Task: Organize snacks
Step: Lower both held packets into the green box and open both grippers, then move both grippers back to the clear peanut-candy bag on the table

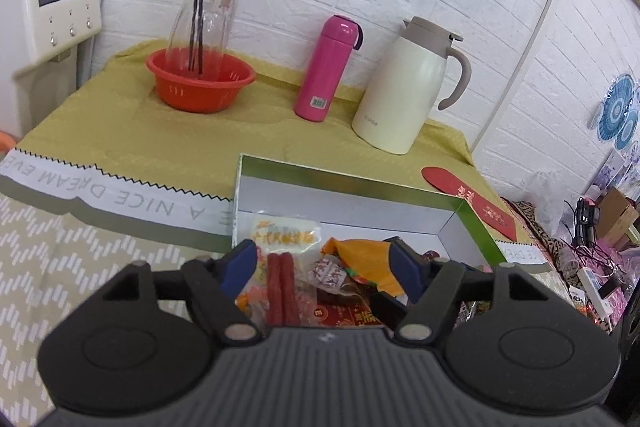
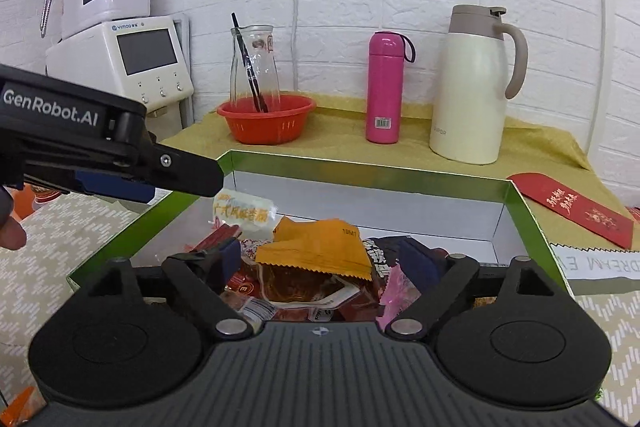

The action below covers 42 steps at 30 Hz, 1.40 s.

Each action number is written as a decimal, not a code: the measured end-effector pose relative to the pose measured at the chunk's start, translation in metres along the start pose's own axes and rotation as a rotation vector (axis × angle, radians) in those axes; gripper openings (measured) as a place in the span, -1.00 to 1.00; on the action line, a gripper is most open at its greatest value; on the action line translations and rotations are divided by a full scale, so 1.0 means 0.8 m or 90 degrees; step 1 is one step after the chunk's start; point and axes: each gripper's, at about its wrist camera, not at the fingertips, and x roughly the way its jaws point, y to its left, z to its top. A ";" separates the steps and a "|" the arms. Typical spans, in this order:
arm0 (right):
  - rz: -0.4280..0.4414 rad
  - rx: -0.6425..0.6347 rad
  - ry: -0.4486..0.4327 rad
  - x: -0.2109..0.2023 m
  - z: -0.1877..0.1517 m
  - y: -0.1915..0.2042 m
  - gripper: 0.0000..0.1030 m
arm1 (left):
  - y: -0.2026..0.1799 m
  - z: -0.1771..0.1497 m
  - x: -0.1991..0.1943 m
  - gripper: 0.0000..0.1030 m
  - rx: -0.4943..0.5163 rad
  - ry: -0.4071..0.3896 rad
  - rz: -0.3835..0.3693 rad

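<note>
The table (image 2: 532, 147) has a yellow cloth on it; the big box (image 2: 532, 211) with green edges sits at its front edge, and the snacks (image 2: 304, 279) are piled inside it at the near end; the far end of the box shows its bare white floor. The snacks are shiny packets; there is an orange bag (image 2: 316, 247) with a zigzag edge on top, a sausage pack (image 1: 282, 267) with two red sticks beside it, and a pink wrapper (image 2: 396, 291) on the right. Along the back edge stand a cream jug (image 2: 468, 95), a pink bottle (image 2: 384, 91) and a red bowl (image 2: 266, 121); a glass jar (image 2: 254, 67) with black sticks stands in the bowl. A red envelope (image 2: 572, 207) lies at the right edge. The left gripper (image 1: 322, 259) is over the box with fingers wide, holding nothing; the right gripper (image 2: 328, 259) is wide too, over the pile.
</note>
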 end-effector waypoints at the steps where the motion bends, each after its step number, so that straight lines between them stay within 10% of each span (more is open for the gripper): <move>1: -0.001 0.003 0.001 -0.001 0.000 -0.001 1.00 | -0.002 -0.001 -0.002 0.46 -0.001 -0.001 0.003; 11: 0.003 -0.002 -0.009 -0.036 0.006 0.012 1.00 | -0.024 -0.008 -0.038 0.59 0.025 -0.012 0.047; 14: 0.002 -0.006 -0.021 -0.059 0.009 0.017 1.00 | -0.034 -0.014 -0.056 1.00 0.036 -0.029 0.057; 29: 0.015 0.005 -0.026 -0.173 -0.011 0.034 1.00 | -0.097 -0.062 -0.151 0.99 0.118 -0.069 0.024; 42: 0.085 -0.038 0.100 -0.216 -0.095 0.067 1.00 | -0.021 -0.164 -0.191 0.99 0.122 0.074 0.022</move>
